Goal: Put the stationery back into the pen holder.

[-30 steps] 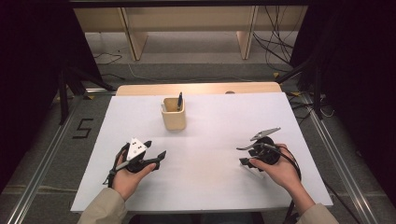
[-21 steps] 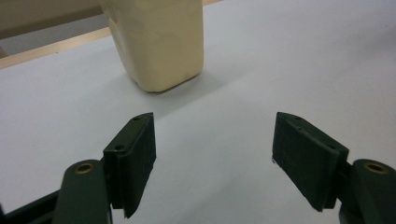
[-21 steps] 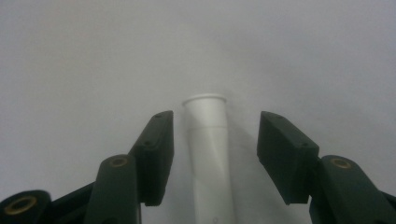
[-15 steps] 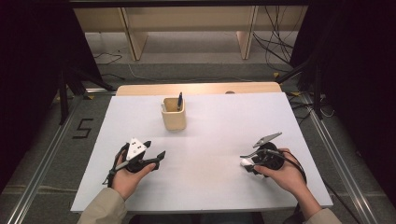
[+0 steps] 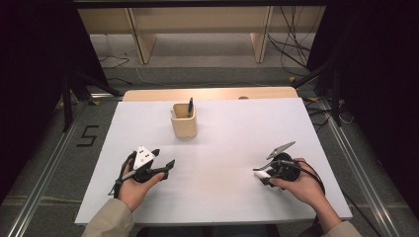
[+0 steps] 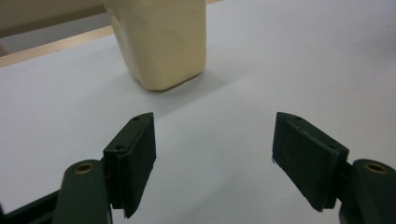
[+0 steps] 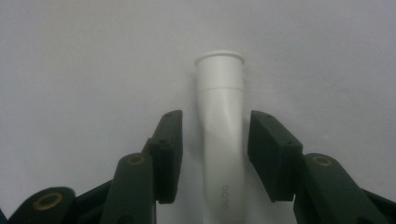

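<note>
A: Right gripper point(image 7: 214, 154): jaws have just been closing, a white tube point(image 7: 220, 135) lies between them. Small gaps on both sides in the right gripper view, pads not pressing on it yet. So not grasped.

B: Tube orientation?

A: Lies along the jaws, flared cap end pointing away from the gripper, past the fingertips. Faint lettering on the end nearest the camera, too small to read. It rests flat on the white table sheet point(image 7: 84, 70).

B: High view?

A: Right gripper point(image 5: 263, 174) low over the sheet, jaws pointing toward the table's middle, white tube point(image 5: 261, 174) at its tip. Grey plate on top, cable looping round the hand.

B: Left one?

A: Left gripper point(image 6: 214, 156) released, jaws wide apart, nothing between them, only bare sheet. Ahead of it, well apart, stands a beige cup point(image 6: 159, 39). In the high view the left gripper point(image 5: 165, 167) sits level in the hand, the beige cup point(image 5: 184, 121) further up the table with a dark pen point(image 5: 190, 106) standing in it.
</note>
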A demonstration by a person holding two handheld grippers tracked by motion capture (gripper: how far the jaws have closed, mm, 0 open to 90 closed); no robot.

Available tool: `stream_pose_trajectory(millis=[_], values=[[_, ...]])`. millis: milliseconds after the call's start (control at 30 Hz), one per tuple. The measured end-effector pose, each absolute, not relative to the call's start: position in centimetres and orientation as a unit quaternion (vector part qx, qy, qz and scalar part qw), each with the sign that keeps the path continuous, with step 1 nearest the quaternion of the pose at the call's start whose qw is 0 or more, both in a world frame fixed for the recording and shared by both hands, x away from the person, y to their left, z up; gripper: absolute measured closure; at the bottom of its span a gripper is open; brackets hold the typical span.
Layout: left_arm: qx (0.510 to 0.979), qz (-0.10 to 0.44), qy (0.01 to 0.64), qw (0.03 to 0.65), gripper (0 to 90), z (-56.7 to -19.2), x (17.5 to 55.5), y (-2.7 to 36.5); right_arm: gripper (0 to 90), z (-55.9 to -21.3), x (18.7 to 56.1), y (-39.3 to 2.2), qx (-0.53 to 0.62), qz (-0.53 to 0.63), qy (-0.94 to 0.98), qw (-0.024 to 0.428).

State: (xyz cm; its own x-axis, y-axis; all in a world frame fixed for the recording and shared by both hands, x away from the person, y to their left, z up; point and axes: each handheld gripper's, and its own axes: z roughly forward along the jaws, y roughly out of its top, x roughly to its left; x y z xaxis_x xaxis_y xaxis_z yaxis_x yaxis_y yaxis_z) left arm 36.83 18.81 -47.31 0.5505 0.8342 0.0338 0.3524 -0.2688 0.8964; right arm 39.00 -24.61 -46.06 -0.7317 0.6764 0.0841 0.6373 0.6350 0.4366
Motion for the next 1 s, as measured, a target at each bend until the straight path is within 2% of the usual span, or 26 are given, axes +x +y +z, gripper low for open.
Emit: stream_pose_trajectory(millis=[200, 1000], values=[[0.753, 0.263, 0.394, 0.458, 30.2, -47.33, 36.84, 18.81, 60.0, -46.19, 39.04, -24.62, 0.359, 0.216, 0.907, 0.044], [0.753, 0.264, 0.392, 0.458, 30.3, -47.38, 36.86, 18.73, 62.9, -46.13, 39.13, -24.38, 0.353, 0.200, 0.913, 0.051]])
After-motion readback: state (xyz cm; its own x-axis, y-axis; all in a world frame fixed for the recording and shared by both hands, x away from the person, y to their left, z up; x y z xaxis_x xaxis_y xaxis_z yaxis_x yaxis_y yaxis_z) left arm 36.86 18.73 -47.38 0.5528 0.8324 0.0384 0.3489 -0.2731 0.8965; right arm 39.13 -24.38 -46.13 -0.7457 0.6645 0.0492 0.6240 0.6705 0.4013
